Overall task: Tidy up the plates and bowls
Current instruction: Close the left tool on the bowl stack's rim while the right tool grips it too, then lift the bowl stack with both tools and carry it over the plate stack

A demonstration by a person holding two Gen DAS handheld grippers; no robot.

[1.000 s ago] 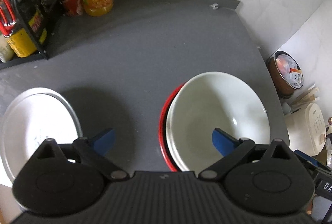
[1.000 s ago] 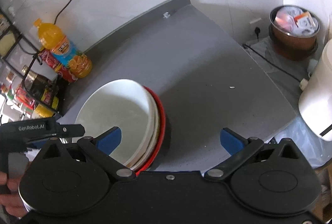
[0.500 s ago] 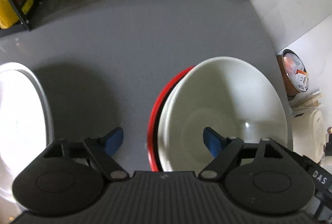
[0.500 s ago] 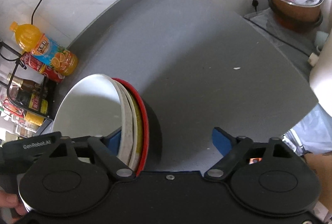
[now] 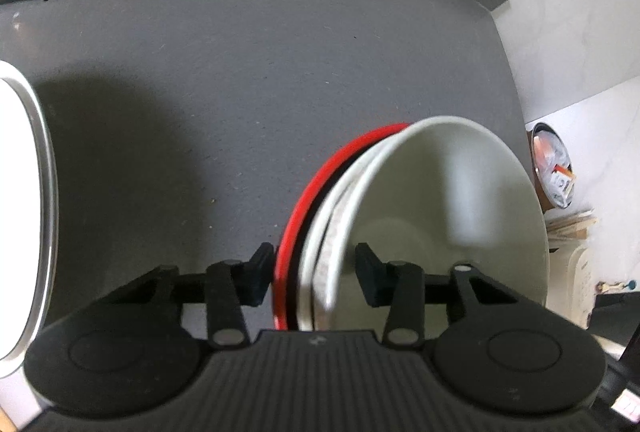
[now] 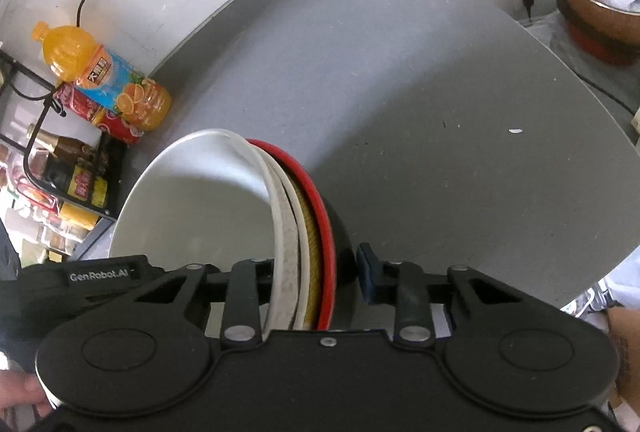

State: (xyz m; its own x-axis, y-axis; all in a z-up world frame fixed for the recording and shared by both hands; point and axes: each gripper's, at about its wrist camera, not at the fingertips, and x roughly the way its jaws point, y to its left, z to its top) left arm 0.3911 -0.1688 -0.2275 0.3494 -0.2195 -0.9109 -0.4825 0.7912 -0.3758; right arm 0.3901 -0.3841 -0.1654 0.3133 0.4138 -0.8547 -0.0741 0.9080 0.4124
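The left tool [image 5: 310, 274] had its two fingers closed across the near rim of the stack of bowls [image 5: 440, 216], one finger outside the red rim, one inside the white bowl. The right tool [image 6: 316, 272] clamped the same stack's [image 6: 200, 200] opposite rim likewise. The stack sat on the grey desk [image 5: 240, 72], a white plate [image 5: 20, 212] well to its left. Farther back stood an orange juice bottle [image 6: 108, 80] by the wall.
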